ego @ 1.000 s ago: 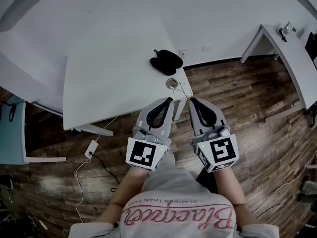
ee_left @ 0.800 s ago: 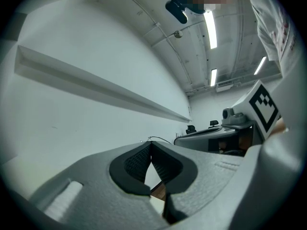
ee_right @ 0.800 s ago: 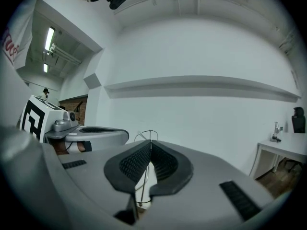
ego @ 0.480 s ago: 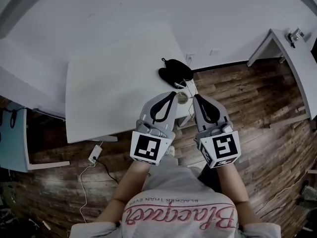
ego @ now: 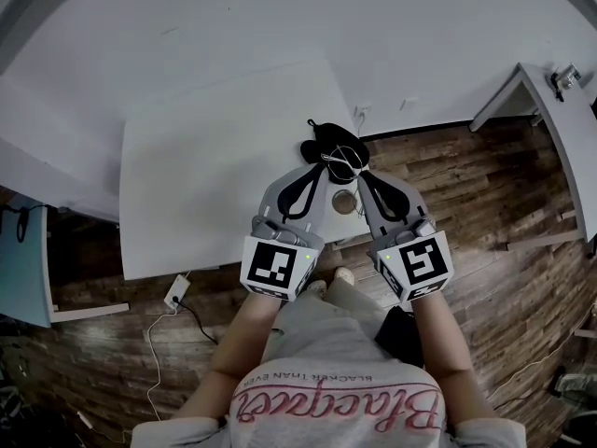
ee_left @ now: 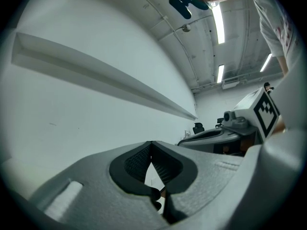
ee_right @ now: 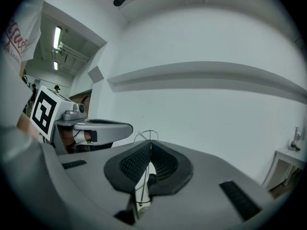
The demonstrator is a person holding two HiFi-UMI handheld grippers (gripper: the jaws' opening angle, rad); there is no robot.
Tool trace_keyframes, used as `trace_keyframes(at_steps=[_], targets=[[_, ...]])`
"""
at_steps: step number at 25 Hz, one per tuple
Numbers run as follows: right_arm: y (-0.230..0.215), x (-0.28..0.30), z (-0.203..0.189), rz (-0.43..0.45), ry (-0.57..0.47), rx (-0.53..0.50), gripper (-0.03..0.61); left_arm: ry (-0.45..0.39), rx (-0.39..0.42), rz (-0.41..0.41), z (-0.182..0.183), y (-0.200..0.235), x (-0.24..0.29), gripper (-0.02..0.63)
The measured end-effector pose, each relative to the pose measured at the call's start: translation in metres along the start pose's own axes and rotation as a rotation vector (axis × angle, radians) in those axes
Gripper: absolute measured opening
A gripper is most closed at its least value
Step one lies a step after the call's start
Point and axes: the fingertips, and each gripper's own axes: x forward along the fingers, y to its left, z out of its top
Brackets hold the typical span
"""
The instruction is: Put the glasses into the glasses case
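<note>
A black glasses case (ego: 326, 138) lies at the near right corner of the white table (ego: 215, 157). Thin wire-framed glasses (ego: 341, 161) hang over the case. My right gripper (ego: 360, 175) is shut on them. In the right gripper view the wire frame (ee_right: 144, 136) sticks out past the closed tips of the right gripper (ee_right: 150, 143), and a temple runs back between the pads. My left gripper (ego: 322, 169) sits just left of the glasses, at the case's near edge. In the left gripper view its (ee_left: 151, 143) tips meet with nothing seen between them.
A round hole (ego: 345, 201) sits in the table between the two grippers. A second white table (ego: 560, 129) stands at the right. On the wooden floor lie a power strip (ego: 175, 292) and its cable. A teal object (ego: 20, 259) stands at far left.
Both grippers have moved forward over the table corner. The glasses, held before the case a second ago, now hang over it.
</note>
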Motion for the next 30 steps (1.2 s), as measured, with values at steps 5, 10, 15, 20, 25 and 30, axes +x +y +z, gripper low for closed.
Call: trace_keyframes(at_steps=[5,10,15,20,25,30], targets=[[-0.03,0.029,-0.015,0.018,0.03,-0.014,0.011,0.03,0.007,0.035,-0.013,0.017,0.031,0.006],[-0.047,0.066,-0.039,0.075,0.096,-0.032,0.011,0.065,-0.003,0.076,-0.027,0.037,0.051,0.006],[-0.064,0.098,-0.074,0.154,0.178,-0.047,0.011,0.113,-0.02,0.094,-0.049,0.052,0.073,0.006],[-0.08,0.125,-0.108,0.2,0.248,-0.041,0.012,0.147,-0.035,0.104,-0.072,0.062,0.096,0.006],[-0.084,0.147,-0.144,0.243,0.322,-0.044,0.012,0.187,-0.063,0.11,-0.096,0.073,0.112,0.006],[-0.09,0.169,-0.177,0.271,0.391,-0.042,0.012,0.221,-0.081,0.127,-0.114,0.084,0.122,0.006]])
